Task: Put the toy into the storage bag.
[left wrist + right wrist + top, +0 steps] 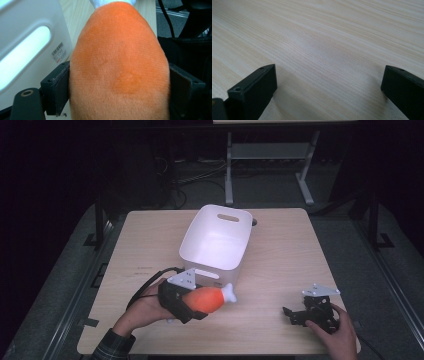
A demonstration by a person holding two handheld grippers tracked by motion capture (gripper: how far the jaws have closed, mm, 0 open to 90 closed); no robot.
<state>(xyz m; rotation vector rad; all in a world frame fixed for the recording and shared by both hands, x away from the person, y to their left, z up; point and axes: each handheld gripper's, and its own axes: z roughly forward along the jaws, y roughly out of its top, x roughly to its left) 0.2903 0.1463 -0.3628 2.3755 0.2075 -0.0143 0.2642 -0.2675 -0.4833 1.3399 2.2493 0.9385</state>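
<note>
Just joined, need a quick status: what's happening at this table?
A person works two handheld grippers at a wooden table. The left gripper is shut on an orange plush drumstick, held just in front of the near wall of a white bin, white bone end pointing right. The bin looks empty. The right gripper is at the table's near right with its jaws open on nothing, bare tabletop between them.

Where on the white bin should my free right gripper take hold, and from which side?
The near wall of the white bin is crowded by the left gripper and its plush drumstick. The right gripper sits open on the table, so probably come from the bin's right and pinch that thin upright rim from above, one finger inside. The far handle slot also suits.
</note>
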